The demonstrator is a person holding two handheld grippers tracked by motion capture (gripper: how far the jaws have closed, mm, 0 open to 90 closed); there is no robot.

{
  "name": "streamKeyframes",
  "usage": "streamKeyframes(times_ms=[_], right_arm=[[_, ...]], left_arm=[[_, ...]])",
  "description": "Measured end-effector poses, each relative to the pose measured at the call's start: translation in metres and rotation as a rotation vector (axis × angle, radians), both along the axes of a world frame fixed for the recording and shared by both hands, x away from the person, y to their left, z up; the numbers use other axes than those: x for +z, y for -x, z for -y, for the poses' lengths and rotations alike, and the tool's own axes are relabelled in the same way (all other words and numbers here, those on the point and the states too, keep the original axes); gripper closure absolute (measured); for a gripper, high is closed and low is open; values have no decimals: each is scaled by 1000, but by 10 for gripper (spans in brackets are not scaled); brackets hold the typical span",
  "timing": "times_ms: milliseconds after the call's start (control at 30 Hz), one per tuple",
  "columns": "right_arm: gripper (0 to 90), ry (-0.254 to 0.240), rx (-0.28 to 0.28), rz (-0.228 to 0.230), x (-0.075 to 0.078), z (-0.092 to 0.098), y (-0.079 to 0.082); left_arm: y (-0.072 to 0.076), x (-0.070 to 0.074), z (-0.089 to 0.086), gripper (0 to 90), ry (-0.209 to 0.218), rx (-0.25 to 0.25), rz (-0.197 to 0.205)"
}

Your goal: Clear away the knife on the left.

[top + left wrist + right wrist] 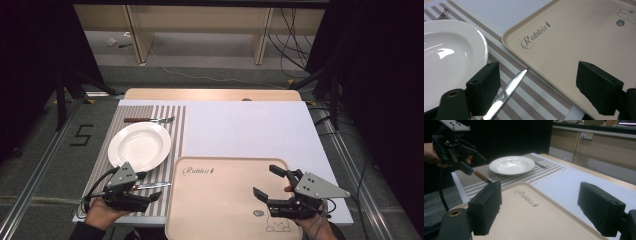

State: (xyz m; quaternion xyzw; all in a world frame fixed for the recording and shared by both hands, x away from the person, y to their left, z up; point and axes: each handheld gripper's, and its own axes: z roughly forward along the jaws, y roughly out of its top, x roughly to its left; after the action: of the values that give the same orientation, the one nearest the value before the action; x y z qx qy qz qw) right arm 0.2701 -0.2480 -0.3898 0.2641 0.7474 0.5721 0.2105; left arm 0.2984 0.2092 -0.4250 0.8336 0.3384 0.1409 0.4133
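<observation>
A table knife [159, 185] with a brown handle lies on the striped placemat [177, 130], just left of the beige "Rabbit" tray [225, 200]. My left gripper [149, 186] is low over it, open, jaws either side of the blade [511, 86], which lies close to the left jaw. My right gripper [265, 180] hovers open above the tray's right part [536, 220] with nothing between its jaws. A white plate [140, 145] rests on the placemat, and a fork [150, 120] lies beyond it.
A white sheet [250, 130] covers the table right of the placemat. The tray's front edge reaches the table's near edge. Beyond the table are the floor, cables and wooden shelf legs. Dark drapes stand on both sides.
</observation>
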Motion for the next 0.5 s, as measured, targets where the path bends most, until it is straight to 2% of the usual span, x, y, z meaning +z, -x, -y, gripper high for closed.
streamKeyframes(times_ms=[167, 267, 400, 433, 500], right_arm=[[204, 3, 1, 0, 0, -1, 0], [204, 0, 4, 4, 1, -1, 0], [204, 1, 2, 0, 0, -1, 0], [204, -3, 4, 1, 0, -1, 0], [204, 0, 7, 5, 0, -1, 0]], left_arm=[[1, -3, -6, 203, -49, -2, -11], [1, -6, -8, 210, -98, -3, -33], [0, -10, -12, 210, -132, -5, -69], [-1, -12, -13, 210, -159, -4, -72], [-2, -13, -15, 210, -177, 3, -77]])
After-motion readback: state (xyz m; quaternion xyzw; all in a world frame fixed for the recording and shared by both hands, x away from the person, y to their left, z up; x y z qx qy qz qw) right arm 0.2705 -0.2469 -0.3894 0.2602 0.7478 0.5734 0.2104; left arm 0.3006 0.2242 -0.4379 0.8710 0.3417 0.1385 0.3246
